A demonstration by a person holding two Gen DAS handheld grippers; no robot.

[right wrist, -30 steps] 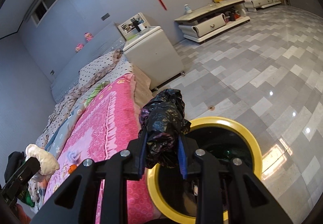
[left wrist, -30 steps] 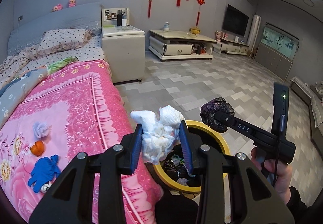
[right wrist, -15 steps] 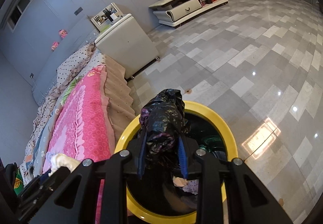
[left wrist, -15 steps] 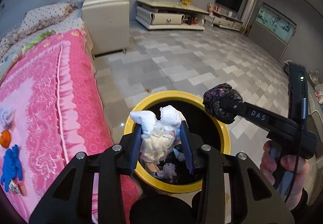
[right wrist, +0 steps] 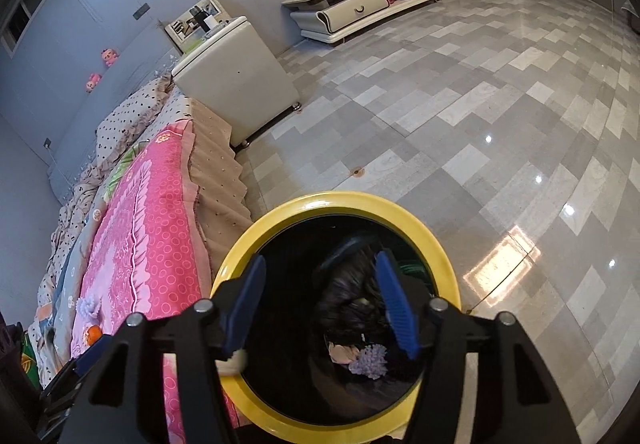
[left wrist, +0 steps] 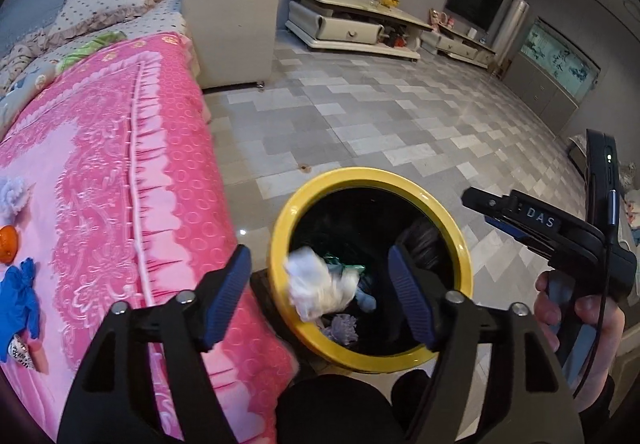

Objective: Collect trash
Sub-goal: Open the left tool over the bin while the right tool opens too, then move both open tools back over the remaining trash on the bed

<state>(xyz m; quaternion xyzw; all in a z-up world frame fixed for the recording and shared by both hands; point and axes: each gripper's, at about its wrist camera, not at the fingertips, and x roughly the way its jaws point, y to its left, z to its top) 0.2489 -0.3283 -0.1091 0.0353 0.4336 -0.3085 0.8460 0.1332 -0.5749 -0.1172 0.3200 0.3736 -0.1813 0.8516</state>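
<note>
Tissue wad (left wrist: 320, 286) & black bag (right wrist: 352, 300) dropping into bin (left wrist: 280, 244); both grippers (left wrist: 320, 284) (right wrist: 320, 302) opening, nothing pinched (light, soft; grab mid-bulk).

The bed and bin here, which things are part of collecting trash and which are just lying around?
Part of the job:
- yellow-rimmed bin
- white tissue wad dropping between the opening left gripper
- black bag wad below the opening right gripper
- blue glove, orange peel on the pink blanket

Just there:
- nightstand
- TV cabinet
- pillow
</note>
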